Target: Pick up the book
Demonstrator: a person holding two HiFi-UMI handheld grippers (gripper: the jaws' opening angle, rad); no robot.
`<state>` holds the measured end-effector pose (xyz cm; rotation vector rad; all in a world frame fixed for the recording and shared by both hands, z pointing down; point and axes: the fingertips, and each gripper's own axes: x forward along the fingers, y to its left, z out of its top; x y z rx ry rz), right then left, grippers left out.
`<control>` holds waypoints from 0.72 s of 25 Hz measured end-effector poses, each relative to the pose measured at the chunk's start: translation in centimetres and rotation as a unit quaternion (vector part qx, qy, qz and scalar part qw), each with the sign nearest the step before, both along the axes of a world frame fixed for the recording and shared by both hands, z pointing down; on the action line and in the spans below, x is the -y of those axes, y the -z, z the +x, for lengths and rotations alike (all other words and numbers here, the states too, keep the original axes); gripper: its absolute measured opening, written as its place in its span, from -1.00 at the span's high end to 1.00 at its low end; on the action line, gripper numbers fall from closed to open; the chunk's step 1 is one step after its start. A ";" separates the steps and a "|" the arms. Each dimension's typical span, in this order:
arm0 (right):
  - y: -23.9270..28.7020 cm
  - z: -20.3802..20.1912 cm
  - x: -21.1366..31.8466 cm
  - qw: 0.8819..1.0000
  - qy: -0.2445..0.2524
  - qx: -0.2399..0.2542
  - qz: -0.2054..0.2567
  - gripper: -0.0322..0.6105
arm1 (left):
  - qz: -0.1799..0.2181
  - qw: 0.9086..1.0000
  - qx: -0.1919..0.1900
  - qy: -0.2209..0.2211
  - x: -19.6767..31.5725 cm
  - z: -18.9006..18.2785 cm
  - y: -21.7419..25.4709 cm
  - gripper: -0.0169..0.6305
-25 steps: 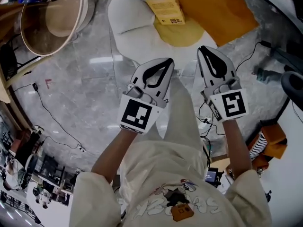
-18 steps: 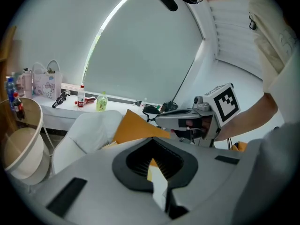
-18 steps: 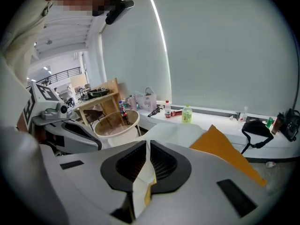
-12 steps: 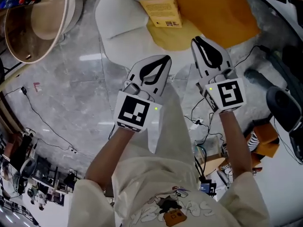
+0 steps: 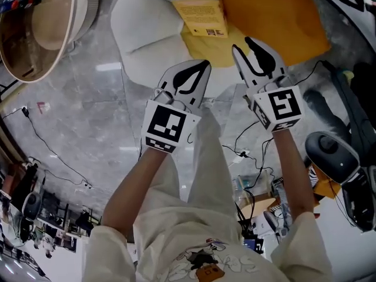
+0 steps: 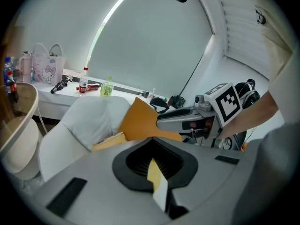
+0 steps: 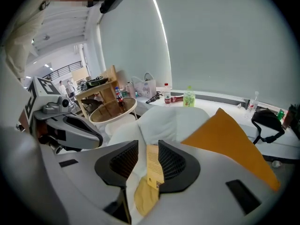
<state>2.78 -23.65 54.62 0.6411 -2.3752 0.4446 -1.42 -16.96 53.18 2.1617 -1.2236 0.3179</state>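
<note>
Grey marble floor (image 5: 76, 116) surrounds the white armchair (image 5: 141, 28), and both hands have sunk closer to it. The right tongs (image 5: 242, 43) have just been opening, with nothing between the jaws, and they aim at the yellow book (image 5: 202, 15) on the round cushion (image 5: 214, 50). The left tongs (image 5: 204, 64) are together. A grasp seems near.

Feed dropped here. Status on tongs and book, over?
Left tongs shut, empty. Right tongs just opening, nothing gripped. Book lies on yellow cushion, ahead of both. Path clear.
</note>
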 end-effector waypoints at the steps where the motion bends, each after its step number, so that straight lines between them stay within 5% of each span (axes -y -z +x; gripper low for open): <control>1: -0.5 -0.3 0.3 1.000 0.003 0.001 -0.001 0.48 | 0.000 1.000 0.001 0.000 0.2 -0.1 -0.4 0.96; 18: -9.5 -2.7 4.4 0.999 0.030 -0.008 -0.018 0.25 | -0.001 1.000 0.007 -0.012 3.6 -0.9 -6.9 0.96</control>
